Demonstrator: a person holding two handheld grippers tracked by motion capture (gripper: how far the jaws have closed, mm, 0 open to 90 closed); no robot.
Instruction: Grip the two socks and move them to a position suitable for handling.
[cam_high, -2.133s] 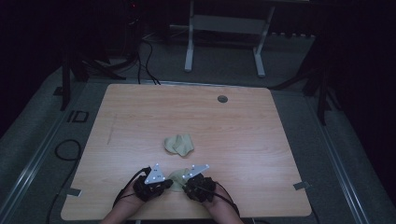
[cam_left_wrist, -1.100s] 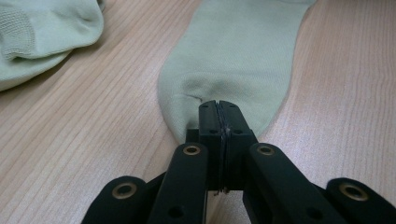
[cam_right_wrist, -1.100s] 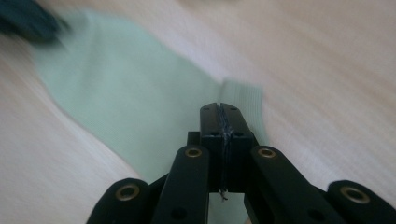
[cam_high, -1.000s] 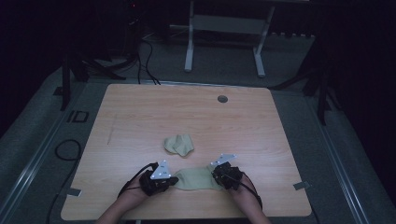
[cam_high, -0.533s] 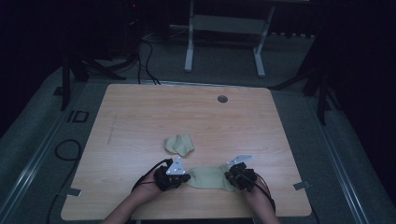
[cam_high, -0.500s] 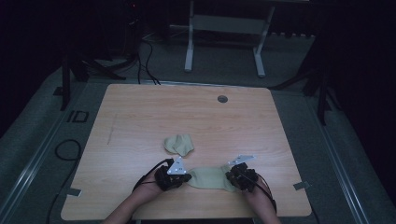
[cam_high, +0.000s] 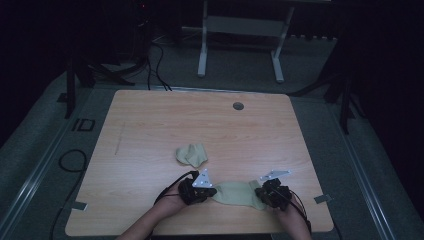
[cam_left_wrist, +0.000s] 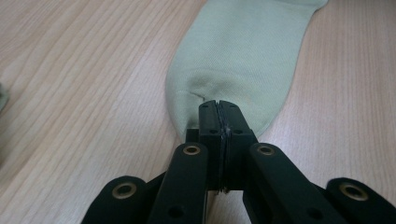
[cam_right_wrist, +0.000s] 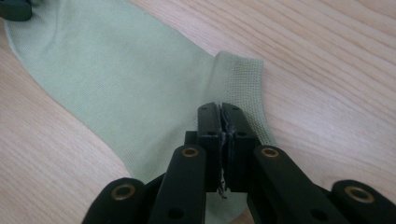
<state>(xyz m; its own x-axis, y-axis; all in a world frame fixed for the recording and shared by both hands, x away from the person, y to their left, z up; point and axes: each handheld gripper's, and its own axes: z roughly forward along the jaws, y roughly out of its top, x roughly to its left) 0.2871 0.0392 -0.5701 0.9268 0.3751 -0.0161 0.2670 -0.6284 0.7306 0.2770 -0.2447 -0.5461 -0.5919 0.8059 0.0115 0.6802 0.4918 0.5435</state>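
A: Which step is this?

B: Laying one pale green sock (cam_high: 239, 193) flat at the desk's (cam_high: 150, 125) 6 o'clock edge. The left tool (cam_high: 210, 191) is clenched on its toe, the right tool (cam_high: 260, 194) clenched on its cuff, the sock stretched between them.

A: And the other sock (cam_high: 191, 154)?

B: Crumpled near the desk's centre, at about 11 o'clock from the stretched one. Next, I'd judge: release both tools, then fetch it to pair up.

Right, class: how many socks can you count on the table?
2. One pale green sock lies flat near the table's front edge, stretched between the left gripper and right gripper. The other, crumpled sock sits just behind it.
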